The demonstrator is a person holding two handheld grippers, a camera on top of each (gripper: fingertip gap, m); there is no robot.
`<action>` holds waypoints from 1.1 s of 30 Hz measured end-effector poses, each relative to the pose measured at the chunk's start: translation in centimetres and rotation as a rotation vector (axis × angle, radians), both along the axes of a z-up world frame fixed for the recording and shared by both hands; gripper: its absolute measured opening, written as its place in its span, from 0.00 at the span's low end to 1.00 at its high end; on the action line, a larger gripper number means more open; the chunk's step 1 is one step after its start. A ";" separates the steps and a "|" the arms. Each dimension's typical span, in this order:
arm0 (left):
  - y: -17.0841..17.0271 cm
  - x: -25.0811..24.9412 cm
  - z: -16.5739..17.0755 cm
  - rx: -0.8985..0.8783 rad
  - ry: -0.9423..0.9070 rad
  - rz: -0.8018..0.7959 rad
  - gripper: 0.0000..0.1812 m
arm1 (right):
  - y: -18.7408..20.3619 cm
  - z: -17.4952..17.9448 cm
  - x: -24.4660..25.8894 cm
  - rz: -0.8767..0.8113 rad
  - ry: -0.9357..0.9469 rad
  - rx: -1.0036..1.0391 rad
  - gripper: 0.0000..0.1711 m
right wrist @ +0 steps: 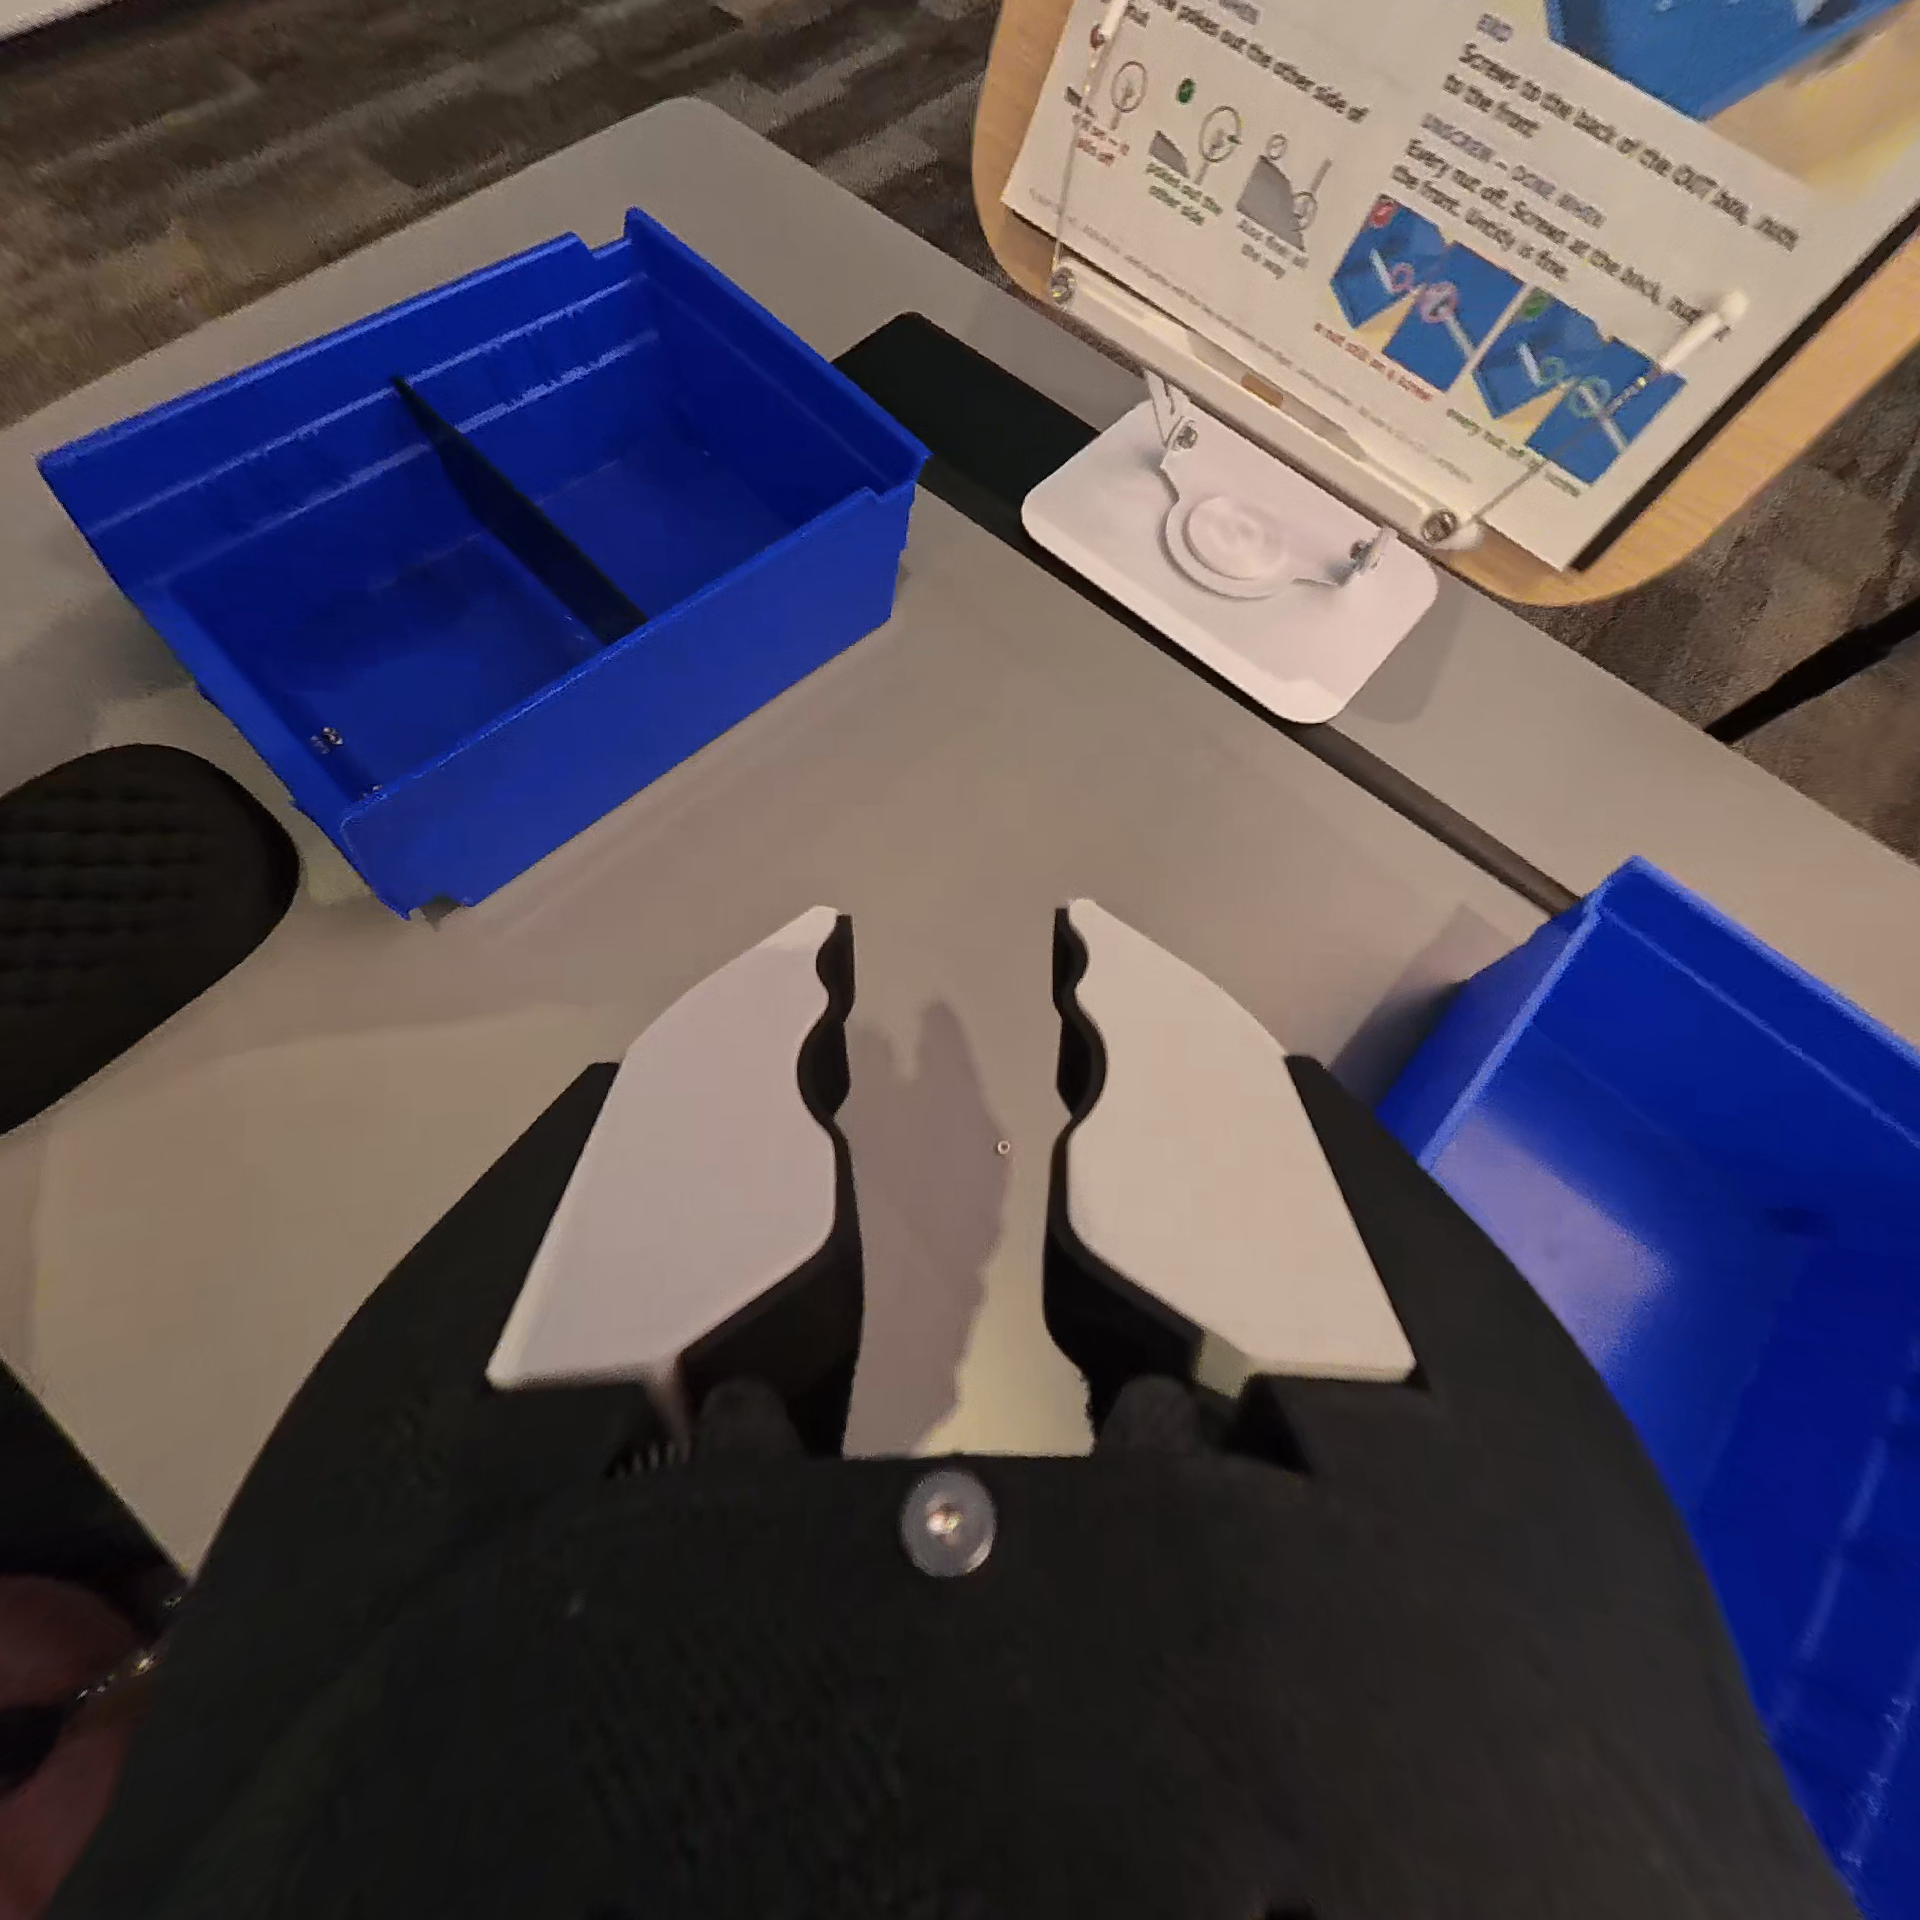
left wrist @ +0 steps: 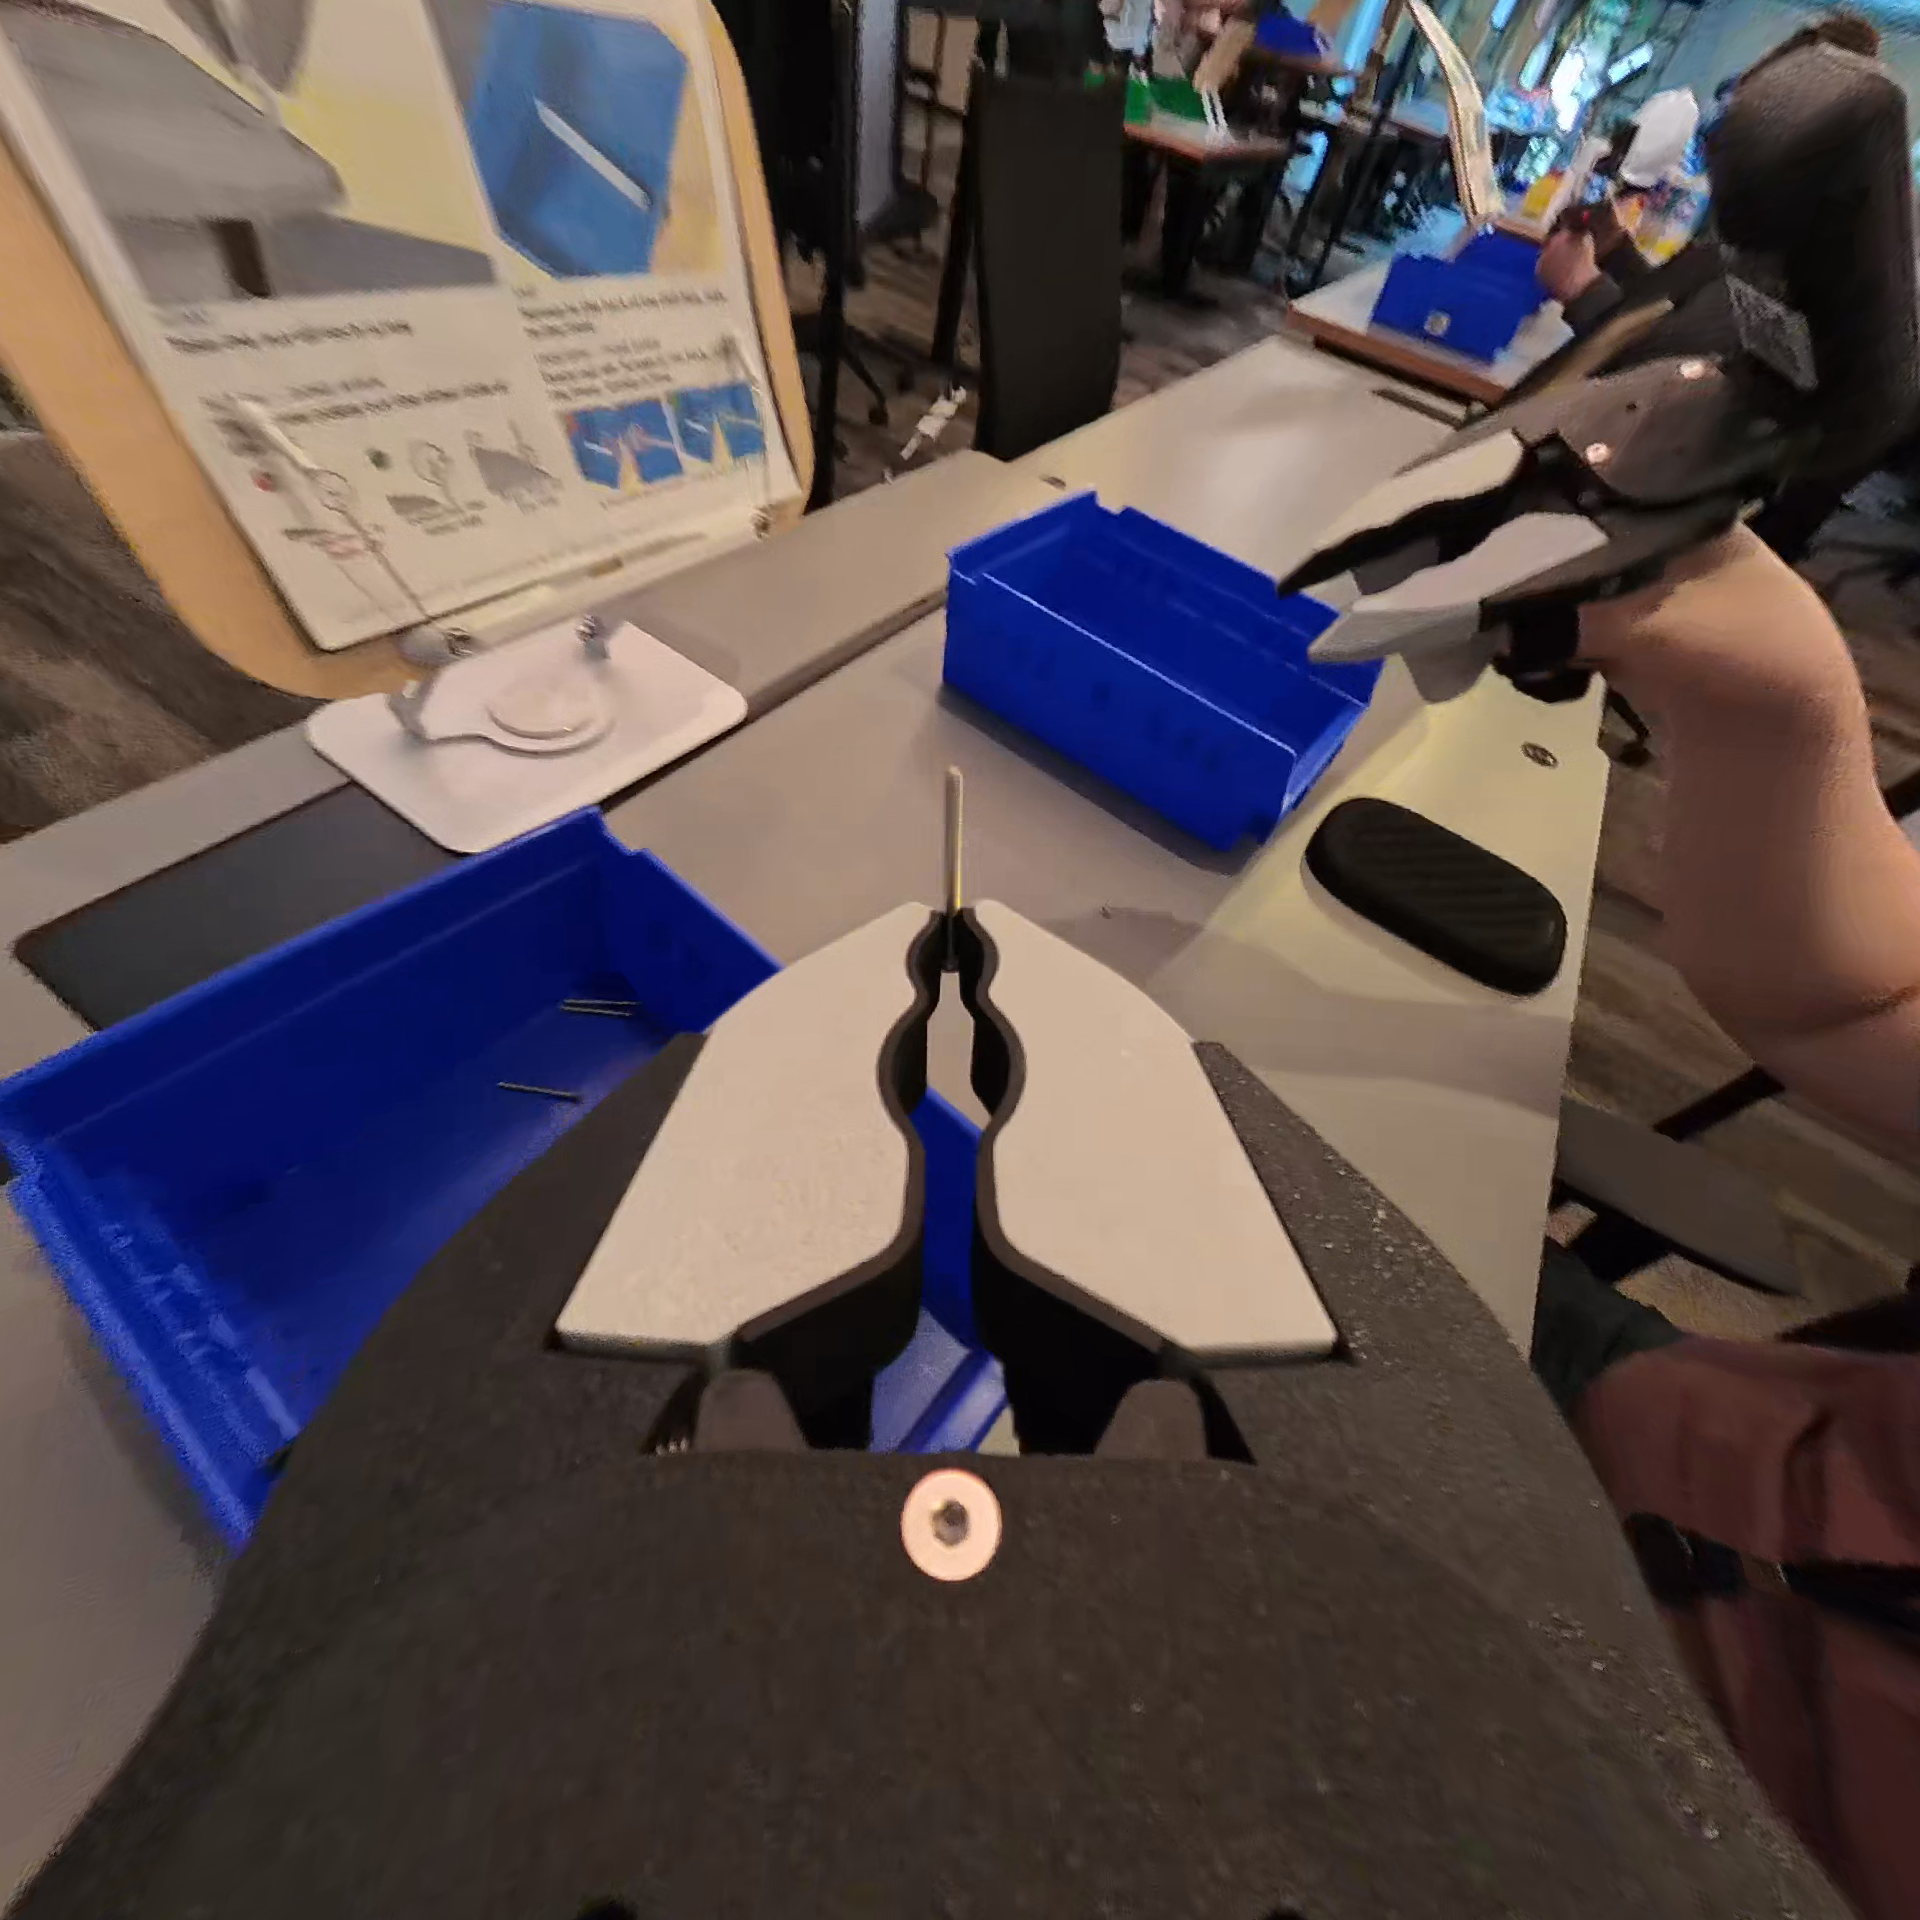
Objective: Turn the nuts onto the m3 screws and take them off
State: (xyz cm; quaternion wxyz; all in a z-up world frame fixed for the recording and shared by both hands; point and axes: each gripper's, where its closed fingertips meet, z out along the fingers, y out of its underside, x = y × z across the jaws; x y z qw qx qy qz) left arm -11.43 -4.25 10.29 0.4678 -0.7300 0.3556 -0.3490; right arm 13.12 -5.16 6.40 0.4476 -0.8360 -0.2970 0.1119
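Two blue bins [right wrist: 499, 540] [right wrist: 1704, 1299], three screws [left wrist: 954, 842] [left wrist: 597, 1005] [left wrist: 537, 1089], one nut [right wrist: 1003, 1147]

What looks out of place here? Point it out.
A tiny nut lies loose on the grey table, between the open right hand-held gripper fingers, outside both blue bins.

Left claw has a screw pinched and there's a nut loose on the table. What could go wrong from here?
1. The left claw grips the screw only at its very tips, by one end. Sideways force while threading could tilt it or flick it out.
2. The nut is tiny and lies flat on the table between the open right claw's fingers. The broad fingertips may push it away rather than pick it up.
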 end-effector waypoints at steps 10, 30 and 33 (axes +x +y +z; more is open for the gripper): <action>-0.1 7.8 -2.3 -0.122 0.088 -0.019 0.01 | -1.2 -4.2 4.7 0.030 0.086 -0.099 0.22; 10.0 9.8 -16.1 -0.580 0.730 0.350 0.01 | -3.0 -7.6 9.1 0.068 0.168 -0.145 0.23; 10.6 8.4 -17.0 -0.626 0.795 0.452 0.01 | -3.3 -8.2 9.0 0.080 0.170 -0.156 0.24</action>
